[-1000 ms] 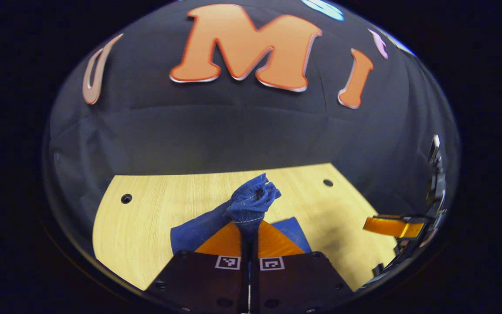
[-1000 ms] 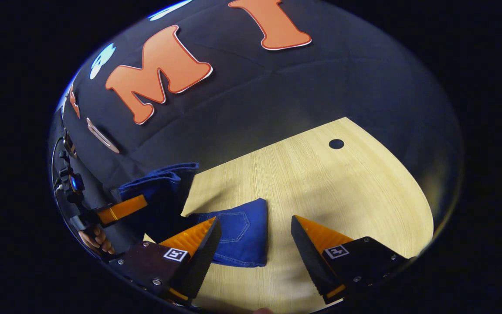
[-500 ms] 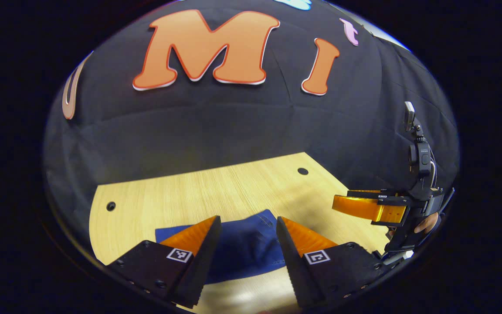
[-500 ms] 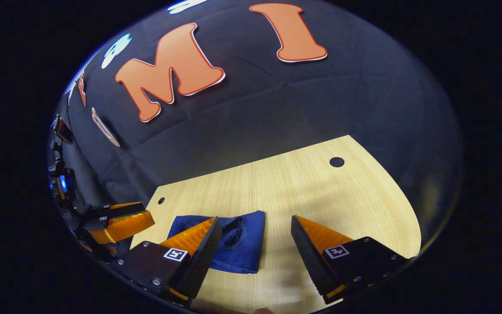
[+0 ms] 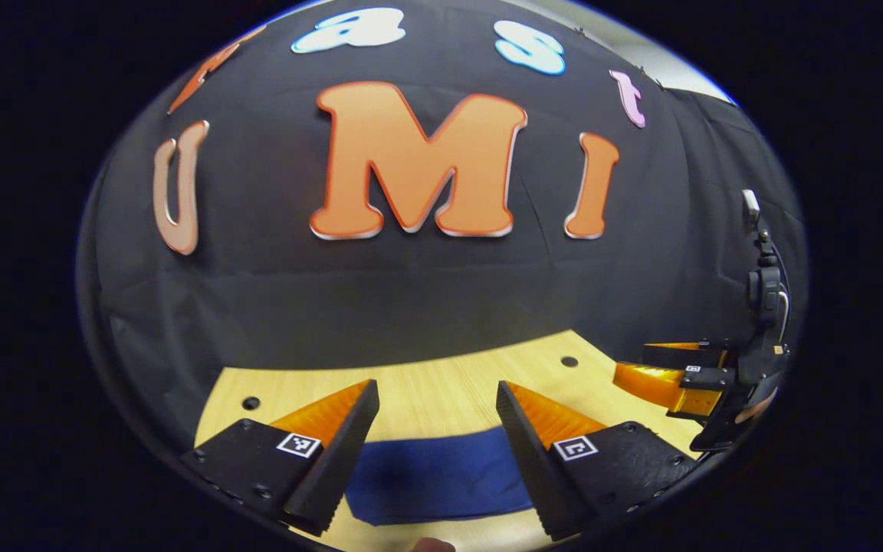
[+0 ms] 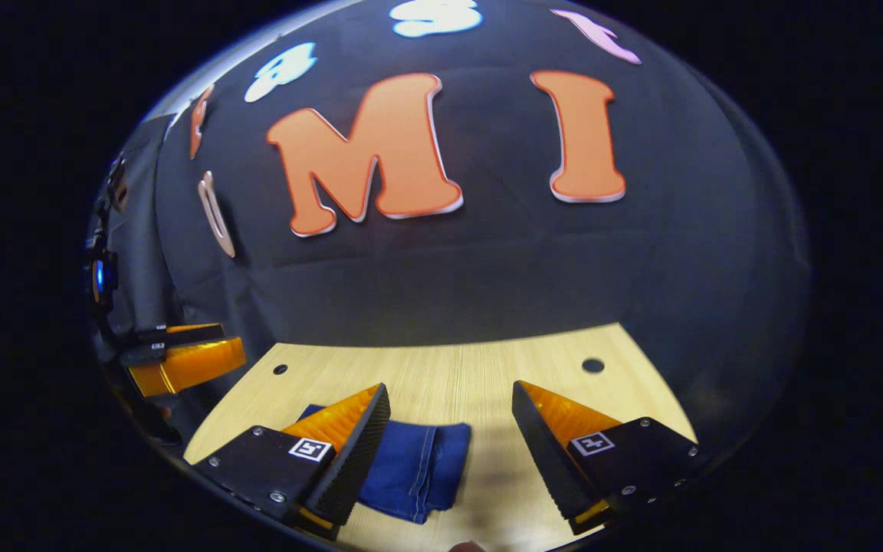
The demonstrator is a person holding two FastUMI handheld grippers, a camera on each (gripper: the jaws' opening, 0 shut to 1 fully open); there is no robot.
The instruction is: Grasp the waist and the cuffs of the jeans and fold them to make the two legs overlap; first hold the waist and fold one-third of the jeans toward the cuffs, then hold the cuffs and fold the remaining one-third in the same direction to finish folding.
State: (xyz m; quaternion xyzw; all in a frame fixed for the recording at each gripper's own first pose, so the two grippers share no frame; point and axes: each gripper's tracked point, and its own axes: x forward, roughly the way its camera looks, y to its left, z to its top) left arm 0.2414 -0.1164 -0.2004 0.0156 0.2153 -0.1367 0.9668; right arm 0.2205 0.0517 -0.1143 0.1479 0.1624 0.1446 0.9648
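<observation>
Jeans (image 5: 438, 475) folded into a flat blue bundle on the wooden table (image 5: 441, 391), both grippers spread wide and holding nothing.

Left gripper (image 5: 435, 402) hangs above the bundle with its jaws well apart; in the left gripper view the cloth lies between and below the fingers, not touched by them, and its lower edge is cut off by the gripper bodies. Right gripper (image 6: 449, 402) is just as wide open; in the right gripper view the jeans (image 6: 418, 475) sit toward its left finger, which hides part of them, with a seam visible along the fold. Square black-and-white markers sit on the fingers; no readable writing on the denim. Small round holes dot the table.
</observation>
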